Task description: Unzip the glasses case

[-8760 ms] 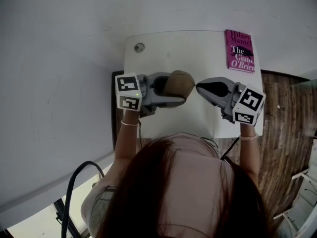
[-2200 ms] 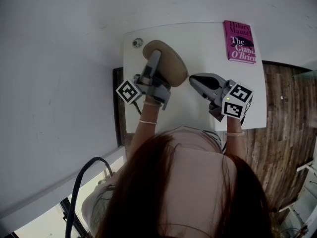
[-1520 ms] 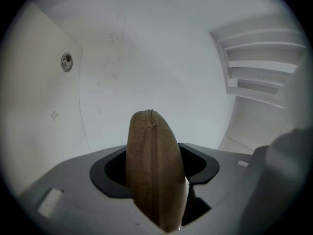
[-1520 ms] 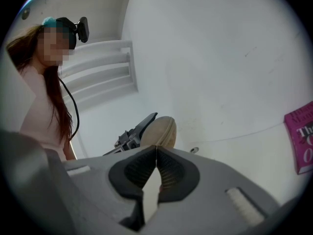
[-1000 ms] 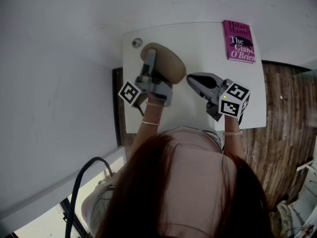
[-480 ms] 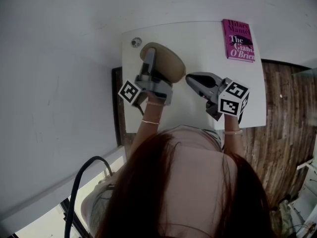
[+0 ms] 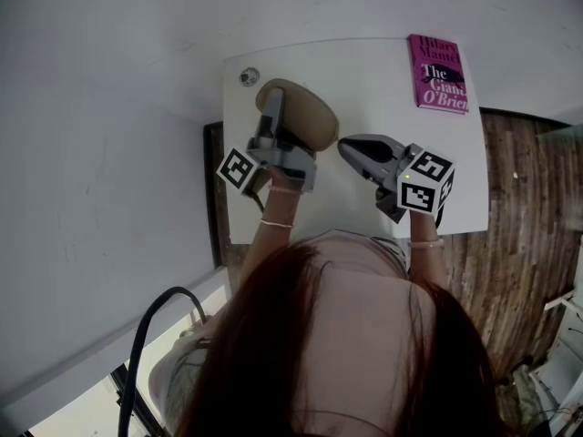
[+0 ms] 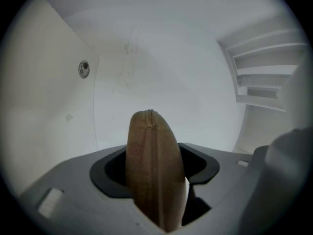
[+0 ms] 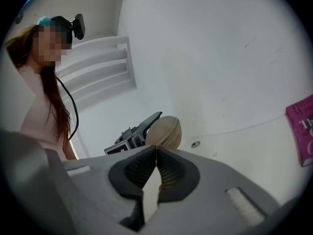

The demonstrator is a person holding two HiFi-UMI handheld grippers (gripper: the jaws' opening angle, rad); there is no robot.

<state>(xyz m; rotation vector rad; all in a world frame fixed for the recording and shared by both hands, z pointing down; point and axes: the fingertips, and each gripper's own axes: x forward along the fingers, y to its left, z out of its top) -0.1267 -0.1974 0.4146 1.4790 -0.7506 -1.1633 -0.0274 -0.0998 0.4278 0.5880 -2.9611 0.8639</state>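
A white rectangular table (image 7: 364,80) fills the centre of the head view. The grey left gripper (image 7: 273,107) reaches toward 12 o'clock, its jaws clamped on the tan oval fabric glasses case (image 7: 310,116), held on edge over the table's 11 o'clock part with the zip seam closed. The grey right gripper (image 7: 346,146) sits at the case's 4 o'clock, jaws pressed together on nothing, tip just beside it. A magenta paperback book (image 7: 440,73) lies at 1 o'clock, and a small round metal fitting (image 7: 249,76) at the case's 10 o'clock
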